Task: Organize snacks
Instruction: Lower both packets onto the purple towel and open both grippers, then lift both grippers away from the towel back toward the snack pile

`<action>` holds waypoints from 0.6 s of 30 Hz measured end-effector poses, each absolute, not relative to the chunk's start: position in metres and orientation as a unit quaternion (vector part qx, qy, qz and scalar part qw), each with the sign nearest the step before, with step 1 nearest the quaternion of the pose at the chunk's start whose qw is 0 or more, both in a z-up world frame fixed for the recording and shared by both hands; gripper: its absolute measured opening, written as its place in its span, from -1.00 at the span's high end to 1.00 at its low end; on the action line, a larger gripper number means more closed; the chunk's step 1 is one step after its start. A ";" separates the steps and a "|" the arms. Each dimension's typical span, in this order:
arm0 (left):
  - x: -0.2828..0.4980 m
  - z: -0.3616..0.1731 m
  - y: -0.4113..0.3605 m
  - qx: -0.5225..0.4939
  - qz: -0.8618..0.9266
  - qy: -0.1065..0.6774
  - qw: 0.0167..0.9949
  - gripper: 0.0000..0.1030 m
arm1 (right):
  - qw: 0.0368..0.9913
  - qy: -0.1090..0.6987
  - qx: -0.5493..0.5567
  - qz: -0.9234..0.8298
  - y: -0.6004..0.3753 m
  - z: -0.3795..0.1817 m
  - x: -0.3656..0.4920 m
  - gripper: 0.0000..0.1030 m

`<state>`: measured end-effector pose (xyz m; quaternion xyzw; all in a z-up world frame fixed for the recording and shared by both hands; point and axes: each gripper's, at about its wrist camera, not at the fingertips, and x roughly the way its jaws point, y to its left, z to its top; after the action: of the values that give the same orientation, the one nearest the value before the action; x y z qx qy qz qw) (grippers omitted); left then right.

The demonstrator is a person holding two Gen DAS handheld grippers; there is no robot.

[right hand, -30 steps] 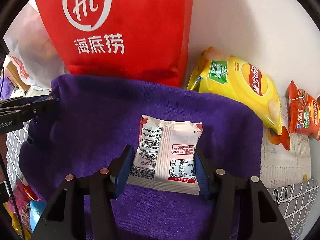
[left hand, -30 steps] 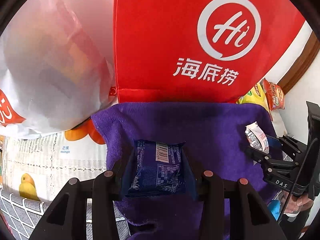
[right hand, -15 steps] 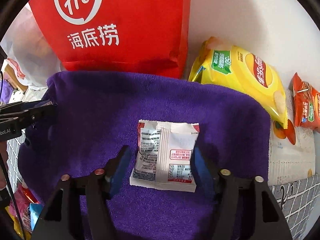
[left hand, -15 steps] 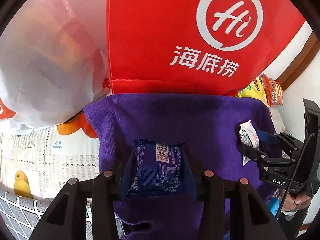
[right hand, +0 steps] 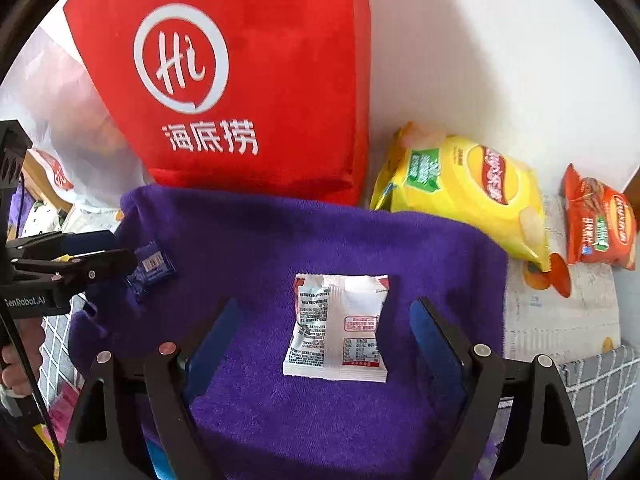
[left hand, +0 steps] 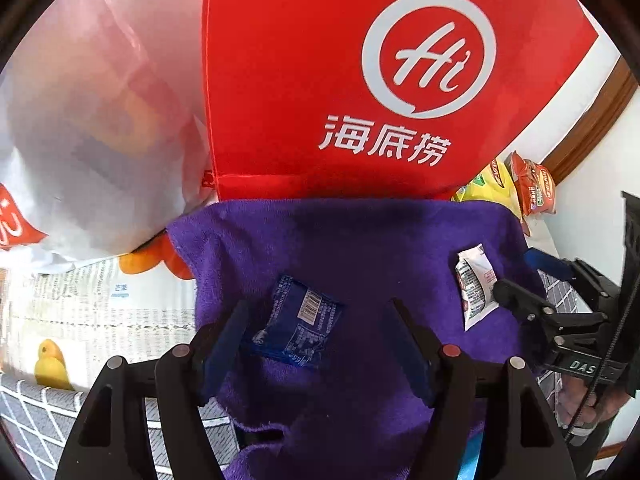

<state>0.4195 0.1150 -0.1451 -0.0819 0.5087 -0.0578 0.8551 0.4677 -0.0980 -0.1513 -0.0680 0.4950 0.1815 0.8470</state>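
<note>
A blue snack packet [left hand: 298, 322] lies on the purple towel [left hand: 360, 248], between the spread fingers of my left gripper [left hand: 320, 320], which is open and not touching it. A white packet with red print [right hand: 340, 328] lies flat on the towel [right hand: 280, 232] between the spread fingers of my right gripper [right hand: 324, 328], also open. Each view shows the other packet and gripper: the white packet [left hand: 474, 284] with the right gripper [left hand: 520, 284] at the right, the blue packet [right hand: 152, 268] with the left gripper [right hand: 100, 252] at the left.
A red bag with a white logo [left hand: 360, 80] stands behind the towel, against the wall. A white plastic bag [left hand: 88, 120] stands at its left. A yellow chip bag [right hand: 464, 196] and an orange snack bag [right hand: 600, 224] lie right of the towel on a fruit-printed cloth [left hand: 100, 304].
Both grippers opened and let go of their packets, which now lie on the towel. The blue packet has tilted and sits left of centre. Both grippers drew back slightly.
</note>
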 end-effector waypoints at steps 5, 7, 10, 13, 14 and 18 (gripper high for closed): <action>0.411 -0.128 0.116 -0.059 -0.039 0.499 0.864 -0.36 | 0.872 0.458 -0.085 0.150 -0.108 -0.119 0.443 -0.69; 0.405 -0.119 0.117 -0.064 -0.049 0.485 0.871 -0.36 | 0.881 0.446 -0.078 0.138 -0.113 -0.109 0.434 -0.69; 0.395 -0.104 0.122 -0.075 -0.060 0.468 0.879 -0.36 | 0.886 0.438 -0.063 0.137 -0.118 -0.098 0.421 -0.69; 0.385 -0.088 0.125 -0.083 -0.067 0.450 0.887 -0.35 | 0.891 0.432 -0.048 0.135 -0.121 -0.090 0.408 -0.69; 0.379 -0.082 0.126 -0.085 -0.070 0.443 0.890 -0.35 | 0.893 0.429 -0.047 0.131 -0.121 -0.087 0.402 -0.69; 0.363 -0.059 0.124 -0.080 -0.078 0.416 0.903 -0.35 | 0.897 0.423 -0.049 0.118 -0.125 -0.076 0.379 -0.69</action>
<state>0.3628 0.1245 -0.0593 -0.0799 0.4159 -0.0777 0.9026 0.3787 -0.1248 -0.0761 -0.0488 0.4233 0.1177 0.8970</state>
